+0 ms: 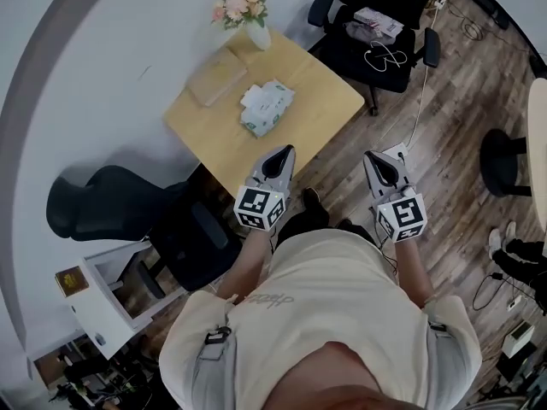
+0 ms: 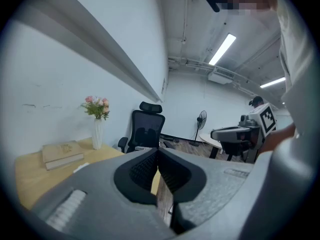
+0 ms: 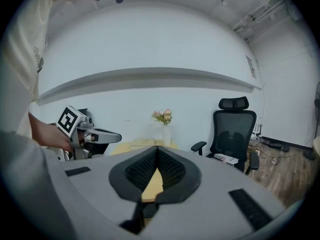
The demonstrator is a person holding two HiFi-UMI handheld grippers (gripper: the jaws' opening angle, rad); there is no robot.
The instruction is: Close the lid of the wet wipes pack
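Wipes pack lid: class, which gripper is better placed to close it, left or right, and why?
Left, probably. In the head view the left gripper sits at the edge of the table, nearer the wipes pack; the right gripper hangs over the floor, farther off. Both are shut and empty.

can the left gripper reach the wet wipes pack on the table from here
Probably yes. The left gripper hangs by the light wooden table's near edge, and nothing stands between it and the white and green wet wipes pack. Its jaws are together.
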